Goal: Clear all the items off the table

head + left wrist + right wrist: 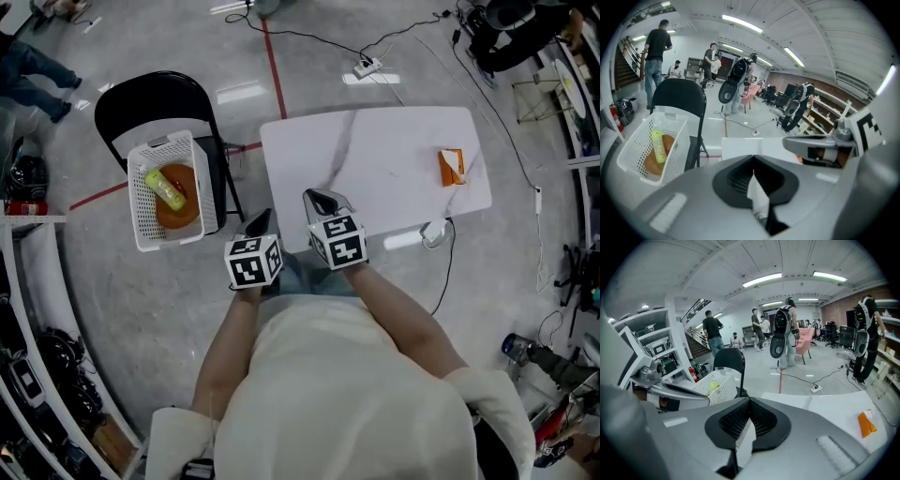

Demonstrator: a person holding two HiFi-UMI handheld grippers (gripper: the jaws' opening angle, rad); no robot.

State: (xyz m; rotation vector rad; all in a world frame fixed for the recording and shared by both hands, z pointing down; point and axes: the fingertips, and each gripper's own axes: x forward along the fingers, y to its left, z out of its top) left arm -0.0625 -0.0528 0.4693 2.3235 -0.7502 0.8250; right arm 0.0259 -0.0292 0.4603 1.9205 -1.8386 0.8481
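Observation:
An orange carton (451, 167) lies near the right edge of the white marble-patterned table (375, 150); the right gripper view shows the carton (866, 423) at its far right. A white basket (141, 202) on a black folding chair (155, 94) to the left of the table holds an orange bowl (178, 208) and a yellow-green bottle (164, 187). My left gripper (258, 222) hangs shut and empty off the table's near left corner. My right gripper (322, 200) is shut and empty over the table's near edge. The left gripper view shows the basket (628, 154) and bottle (658, 145).
A power strip (367, 67) with cables lies on the floor beyond the table, and a red tape line (273, 56) runs past it. Another white strip (412, 239) lies by the table's near right. Shelves stand at the left (37, 375). Several people stand far back (712, 331).

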